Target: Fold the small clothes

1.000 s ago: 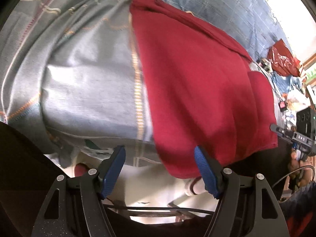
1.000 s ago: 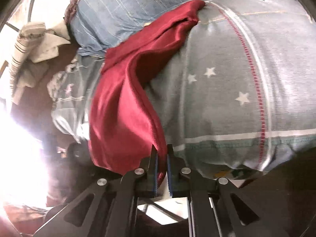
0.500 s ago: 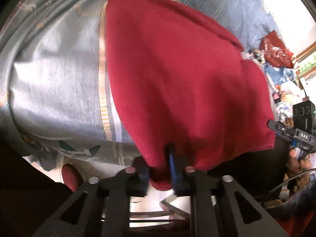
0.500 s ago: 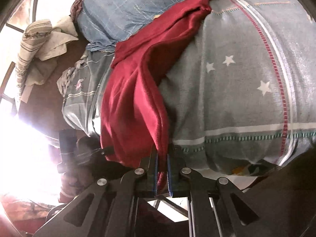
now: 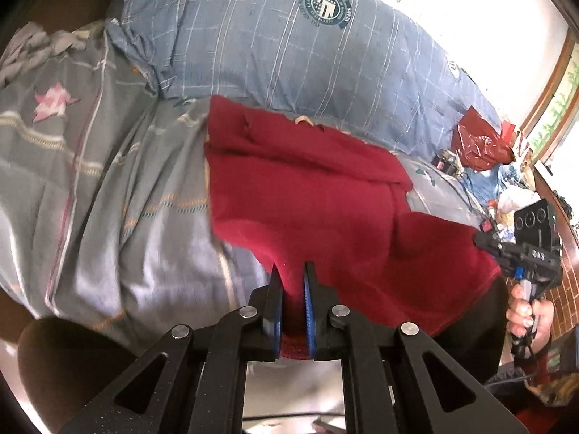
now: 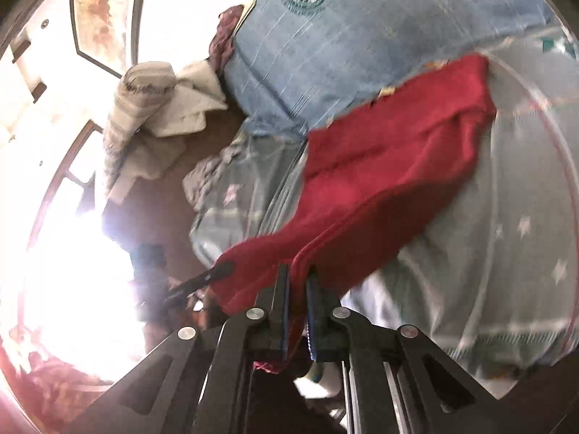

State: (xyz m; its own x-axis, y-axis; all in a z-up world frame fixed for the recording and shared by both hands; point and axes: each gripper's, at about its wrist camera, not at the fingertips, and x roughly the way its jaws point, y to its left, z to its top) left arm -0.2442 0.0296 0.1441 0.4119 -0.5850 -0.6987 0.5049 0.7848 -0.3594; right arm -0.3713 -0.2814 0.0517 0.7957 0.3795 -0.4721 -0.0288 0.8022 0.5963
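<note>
A small red garment (image 5: 318, 195) lies on the grey striped bedsheet (image 5: 108, 217), its near edge lifted off the bed. My left gripper (image 5: 292, 275) is shut on the garment's near hem. My right gripper (image 6: 297, 278) is shut on another part of the same hem of the red garment (image 6: 380, 181). The right gripper also shows at the right of the left wrist view (image 5: 521, 253), held by a hand, pinching the cloth's corner. The left gripper shows dimly at the left of the right wrist view (image 6: 202, 280).
A blue checked pillow (image 5: 289, 47) lies at the back of the bed. A red plastic bag (image 5: 477, 144) and clutter sit at the far right. Pale folded cloths (image 6: 155, 115) are piled at the bed's left side. Strong window glare fills the left of the right wrist view.
My left gripper went from open to shut on the red garment's hem. Both grippers have lifted and pulled the near edge up and back, so more of the pillow shows.
</note>
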